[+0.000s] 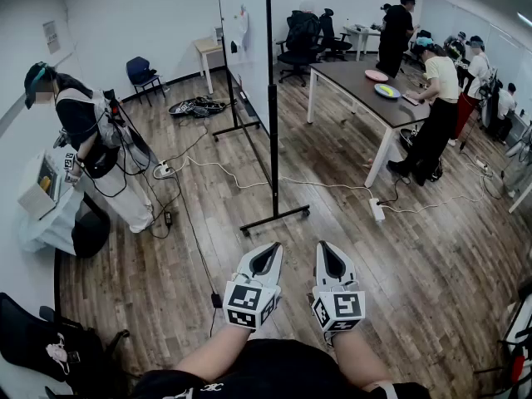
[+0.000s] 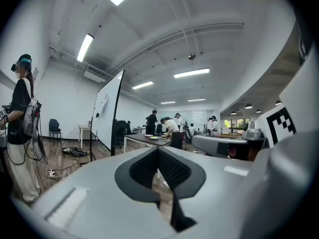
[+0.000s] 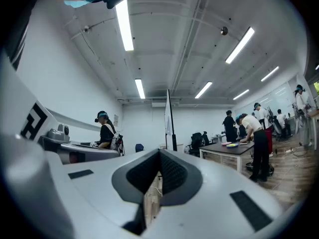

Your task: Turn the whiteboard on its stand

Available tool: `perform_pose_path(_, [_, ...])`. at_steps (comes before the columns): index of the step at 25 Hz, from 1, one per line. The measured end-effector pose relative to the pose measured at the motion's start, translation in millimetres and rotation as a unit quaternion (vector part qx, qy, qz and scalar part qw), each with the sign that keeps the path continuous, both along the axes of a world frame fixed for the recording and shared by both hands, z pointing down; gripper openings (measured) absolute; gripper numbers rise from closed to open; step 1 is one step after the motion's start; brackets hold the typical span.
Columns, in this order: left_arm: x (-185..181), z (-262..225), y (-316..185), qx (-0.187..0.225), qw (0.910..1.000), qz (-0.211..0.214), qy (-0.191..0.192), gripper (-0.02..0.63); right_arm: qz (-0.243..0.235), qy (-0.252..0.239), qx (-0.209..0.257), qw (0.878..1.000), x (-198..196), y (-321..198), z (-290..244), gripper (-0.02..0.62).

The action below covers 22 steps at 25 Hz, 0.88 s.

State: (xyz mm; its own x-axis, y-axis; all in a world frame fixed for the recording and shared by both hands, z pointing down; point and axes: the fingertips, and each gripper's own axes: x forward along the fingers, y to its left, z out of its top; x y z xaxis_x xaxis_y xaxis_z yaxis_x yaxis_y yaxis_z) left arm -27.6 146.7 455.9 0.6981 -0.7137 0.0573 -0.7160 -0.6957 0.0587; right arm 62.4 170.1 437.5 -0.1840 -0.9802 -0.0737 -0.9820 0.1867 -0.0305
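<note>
Both grippers sat low in the head view, side by side and pointing level across the room. The left gripper (image 1: 268, 254) had its jaws pressed together with nothing between them; in its own view the dark ribbed pads (image 2: 144, 168) met at the tip. The right gripper (image 1: 327, 254) was the same, jaws closed on each other and empty. My forearms showed at the bottom edge, just behind the marker cubes.

The whiteboard (image 1: 245, 48) stood well ahead of the grippers, out of reach of both. It was upright and I saw it almost edge-on, its white face turned towards the left of the room. A black post (image 1: 271, 123) ran down its near edge to a black foot (image 1: 274, 218) that rested flat on the wooden floor (image 1: 399, 256). A white cable (image 1: 224, 169) lay on the floor and passed the post.

To the right of the board stood a dark-topped table (image 1: 357, 86) with white legs and two plates on it. A person in a pale top (image 1: 439, 98) leaned over its far side. At the left wall another person in dark clothes (image 1: 87, 131) stood with cables hanging from them. More people were at the back right of the room.
</note>
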Motion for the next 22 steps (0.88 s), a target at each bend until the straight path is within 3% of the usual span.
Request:
perform_pose_path(12, [-13.1,-0.8,10.7,0.003,1.0000,0.003,0.001,0.009,-0.013,-0.010,-0.009,1.000,-19.0,11.7,5.6,0.006])
perform_pose_path(22, [-29.3,0.0,-6.3,0.009,0.9999,-0.013,-0.002,0.009,-0.033,0.002,-0.011,0.999,-34.0,-13.0,8.2,0.006])
